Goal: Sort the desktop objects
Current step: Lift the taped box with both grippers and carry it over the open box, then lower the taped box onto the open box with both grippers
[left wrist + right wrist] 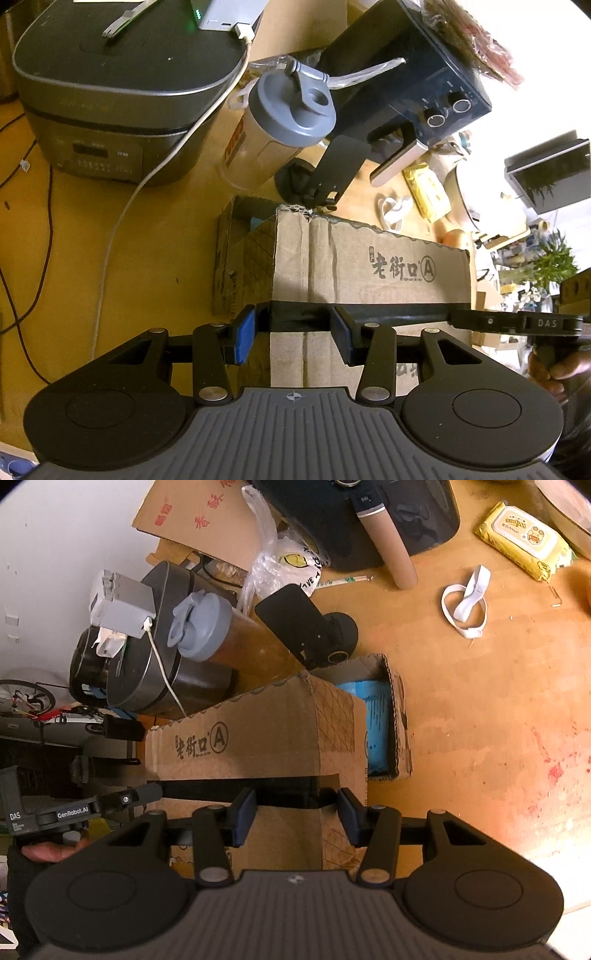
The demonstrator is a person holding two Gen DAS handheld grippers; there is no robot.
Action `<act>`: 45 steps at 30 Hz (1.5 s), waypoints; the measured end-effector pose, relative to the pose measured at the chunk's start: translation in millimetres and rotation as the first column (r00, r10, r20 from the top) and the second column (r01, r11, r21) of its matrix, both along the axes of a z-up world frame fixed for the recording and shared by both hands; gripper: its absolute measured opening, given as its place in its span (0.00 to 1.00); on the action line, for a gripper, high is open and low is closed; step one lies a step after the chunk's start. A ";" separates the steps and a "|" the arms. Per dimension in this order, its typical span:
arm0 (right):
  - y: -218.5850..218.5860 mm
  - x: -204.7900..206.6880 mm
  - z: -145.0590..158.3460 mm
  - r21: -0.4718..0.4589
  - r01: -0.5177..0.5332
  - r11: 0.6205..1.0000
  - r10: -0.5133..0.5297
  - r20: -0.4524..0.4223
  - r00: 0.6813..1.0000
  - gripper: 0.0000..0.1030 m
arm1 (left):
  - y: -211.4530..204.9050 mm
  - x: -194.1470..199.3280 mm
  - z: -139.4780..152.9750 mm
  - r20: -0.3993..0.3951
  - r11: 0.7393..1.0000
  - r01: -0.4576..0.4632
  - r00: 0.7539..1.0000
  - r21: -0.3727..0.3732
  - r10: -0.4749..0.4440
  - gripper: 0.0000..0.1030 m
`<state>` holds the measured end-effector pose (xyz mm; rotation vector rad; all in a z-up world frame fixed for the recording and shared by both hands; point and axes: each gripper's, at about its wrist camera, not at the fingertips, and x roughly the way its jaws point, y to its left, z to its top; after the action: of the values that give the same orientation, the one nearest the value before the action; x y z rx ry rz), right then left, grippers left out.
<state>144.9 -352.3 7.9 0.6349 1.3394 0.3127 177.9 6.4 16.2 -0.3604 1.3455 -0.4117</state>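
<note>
Nearest us, both grippers close on one cardboard box (369,273): our left gripper (291,339) pinches a black strip along the box's near edge, and our right gripper (295,818) does the same at the box's other end. Each view catches the opposite gripper and the hand under it at its margin.

Only the left view shows the front panel of the rice cooker (110,110) and a dark appliance with two knobs (424,85). Only the right view shows the box's open end with a blue packet (373,727) inside, and a white wall behind the clutter.

Largest to smallest on the wooden table (480,701): cooker, dark appliance, box, grey-lidded shaker bottle (214,635), black phone stand (306,627), yellow wipes pack (524,542), white strap loop (465,605).

Behind the box, cooker, bottle and stand crowd close together; to its right in the right view the tabletop lies bare as far as its pale edge.
</note>
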 end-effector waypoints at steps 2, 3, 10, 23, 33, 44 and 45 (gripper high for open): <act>-1.1 4.0 -1.0 0.003 0.003 1.000 -0.003 0.000 1.000 0.44 | -0.7 4.1 -0.3 0.002 1.000 0.001 1.000 0.000 -0.001 0.41; -1.7 6.1 -1.6 0.004 0.004 1.000 -0.004 0.001 1.000 0.44 | -0.9 6.2 -0.4 0.003 1.000 0.002 1.000 0.000 -0.002 0.41; -3.9 21.4 -4.9 0.007 0.010 1.000 -0.010 0.005 1.000 0.44 | -2.2 21.6 -2.6 0.008 1.000 0.002 1.000 0.003 -0.002 0.41; -3.9 48.9 -10.0 0.004 0.013 1.000 -0.013 0.015 1.000 0.44 | -5.5 47.2 -7.3 0.025 1.000 0.003 1.000 0.010 -0.004 0.41; -8.5 57.3 -19.6 0.003 0.016 1.000 -0.016 0.004 1.000 0.44 | -9.7 57.4 -16.5 0.021 1.000 0.008 1.000 0.009 -0.008 0.41; -8.4 59.1 -34.5 0.003 0.013 1.000 -0.013 -0.015 1.000 0.44 | -10.9 60.3 -31.6 0.004 1.000 0.013 1.000 0.017 -0.013 0.41; -8.4 59.3 -35.6 0.003 0.013 1.000 -0.013 -0.016 1.000 0.44 | -11.0 60.7 -32.8 0.004 1.000 0.013 1.000 0.018 -0.013 0.41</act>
<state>204.2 -360.8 -27.7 0.6495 1.3495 0.2994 238.6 -4.6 -16.6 -0.3361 1.3475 -0.4112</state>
